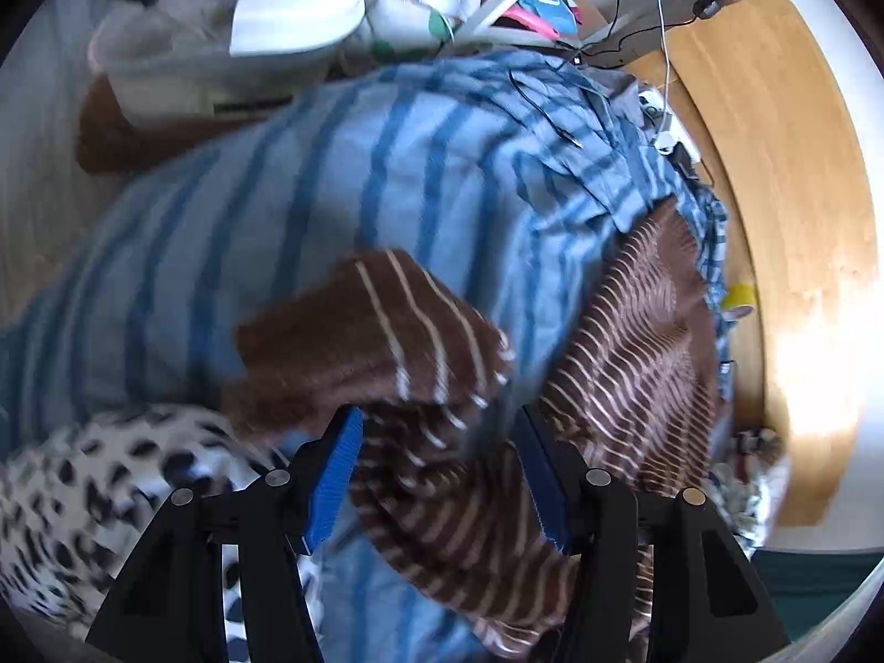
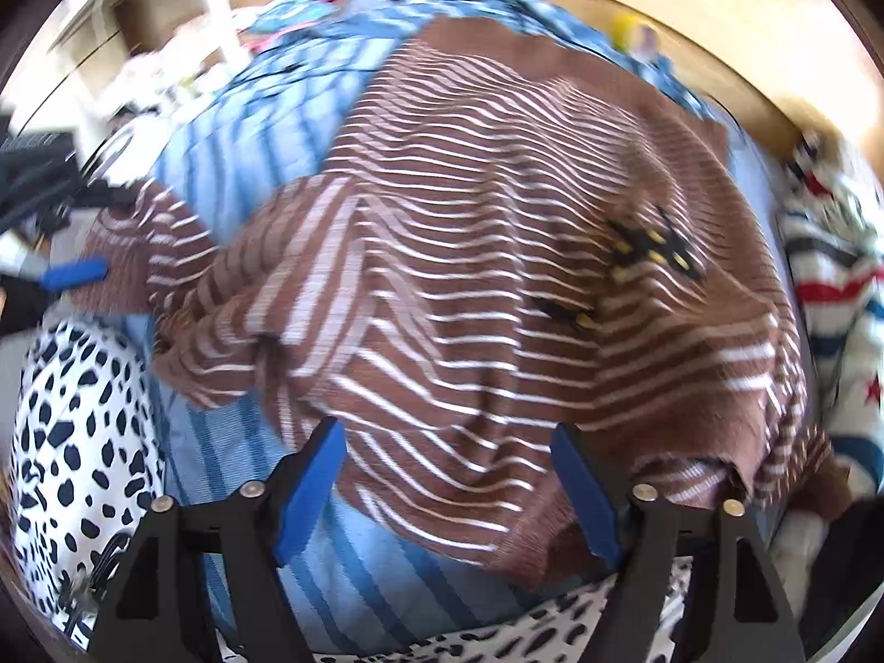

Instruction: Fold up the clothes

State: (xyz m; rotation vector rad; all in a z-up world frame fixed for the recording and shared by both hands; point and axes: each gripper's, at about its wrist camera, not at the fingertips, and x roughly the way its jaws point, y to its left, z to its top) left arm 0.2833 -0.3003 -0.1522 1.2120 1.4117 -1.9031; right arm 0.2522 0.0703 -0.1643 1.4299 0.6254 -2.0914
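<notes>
A brown sweater with thin white stripes (image 2: pixel 497 254) lies spread and rumpled on a blue striped sheet (image 2: pixel 232 154). One sleeve is folded across its body (image 2: pixel 287 276). In the left wrist view the sweater (image 1: pixel 635 342) runs down between the fingers. Its blurred sleeve end (image 1: pixel 375 331) hangs just ahead of them. My left gripper (image 1: pixel 442 469) is open: the cloth lies between the blue pads (image 1: pixel 337 475) with a gap on the left side. My right gripper (image 2: pixel 450 475) stands wide open over the sweater's near edge, its pads clear of the cloth.
A black-and-white spotted cloth (image 2: pixel 72 442) lies at the near left, and a red, white and blue striped garment (image 2: pixel 834 287) at the right. A white plastic bin (image 1: pixel 221 44) and clutter stand beyond the sheet. Wooden flooring (image 1: pixel 773 166) with a yellow tape roll (image 1: pixel 737 298) lies to the right.
</notes>
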